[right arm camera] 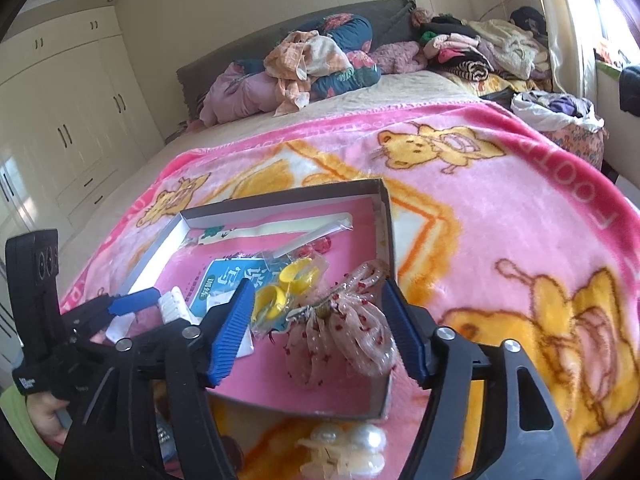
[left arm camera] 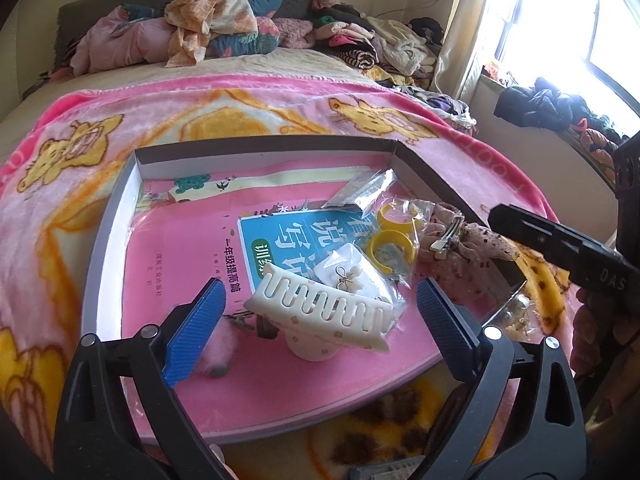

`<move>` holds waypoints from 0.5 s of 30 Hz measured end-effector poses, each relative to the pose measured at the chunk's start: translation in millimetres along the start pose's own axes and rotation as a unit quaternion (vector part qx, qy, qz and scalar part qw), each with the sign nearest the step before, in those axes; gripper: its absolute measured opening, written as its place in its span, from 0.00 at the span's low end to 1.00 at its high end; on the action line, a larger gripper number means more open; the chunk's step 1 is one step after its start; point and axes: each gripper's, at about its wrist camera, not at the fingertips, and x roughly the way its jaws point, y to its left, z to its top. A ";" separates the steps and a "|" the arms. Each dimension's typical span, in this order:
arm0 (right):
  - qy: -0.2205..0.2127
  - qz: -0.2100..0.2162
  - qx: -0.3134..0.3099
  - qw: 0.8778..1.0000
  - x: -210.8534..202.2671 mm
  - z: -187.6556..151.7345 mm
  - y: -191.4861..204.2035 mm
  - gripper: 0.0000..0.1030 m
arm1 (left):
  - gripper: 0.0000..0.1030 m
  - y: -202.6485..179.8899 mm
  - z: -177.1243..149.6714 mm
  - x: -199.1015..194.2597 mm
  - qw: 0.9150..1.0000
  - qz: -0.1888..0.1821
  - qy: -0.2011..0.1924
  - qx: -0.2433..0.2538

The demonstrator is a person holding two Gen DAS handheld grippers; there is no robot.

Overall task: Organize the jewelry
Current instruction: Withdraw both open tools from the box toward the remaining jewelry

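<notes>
A shallow grey cardboard box lies on the bed with a pink book in it. A white claw hair clip lies in the box between my left gripper's open blue pads. Behind it lie a small bag with earrings and a bag with yellow rings. My right gripper is open around a spotted mesh bow clip at the box's right side. The rings lie just left of it. A pearl clip lies on the blanket in front of the box.
The pink cartoon blanket covers the bed. Piles of clothes lie at the headboard. A window is on the right, wardrobes on the left. A pink fluffy item lies by the left pad.
</notes>
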 end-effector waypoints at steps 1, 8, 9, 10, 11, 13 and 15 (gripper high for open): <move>-0.001 0.000 -0.002 1.000 -3.0 -1.3 0.1 0.65 | 0.88 -0.8 -0.1 -3.2 1.000 0.000 -0.002 -0.001; -0.013 -0.006 -0.003 1.000 -21.4 -8.5 -1.5 0.73 | 0.89 -2.5 -2.8 -20.8 1.000 0.001 -0.015 -0.010; -0.015 -0.006 -0.004 1.000 -23.6 -9.4 -0.9 0.74 | 0.89 -2.7 -3.1 -23.3 1.000 0.002 -0.017 -0.011; -0.016 -0.008 -0.006 1.000 -27.0 -10.4 -0.2 0.75 | 0.89 -3.3 -3.6 -26.6 1.000 0.004 -0.020 -0.011; -0.018 -0.009 -0.009 1.000 -29.0 -11.0 1.1 0.75 | 0.89 -3.1 -3.5 -28.9 1.000 0.004 -0.022 -0.012; -0.023 -0.011 -0.013 1.000 -34.4 -12.2 2.8 0.76 | 0.89 -3.9 -4.6 -34.8 1.000 0.005 -0.026 -0.014; -0.027 -0.010 -0.015 0.999 -39.9 -12.8 4.9 0.77 | 0.89 -3.7 -4.4 -39.2 0.999 0.005 -0.029 -0.015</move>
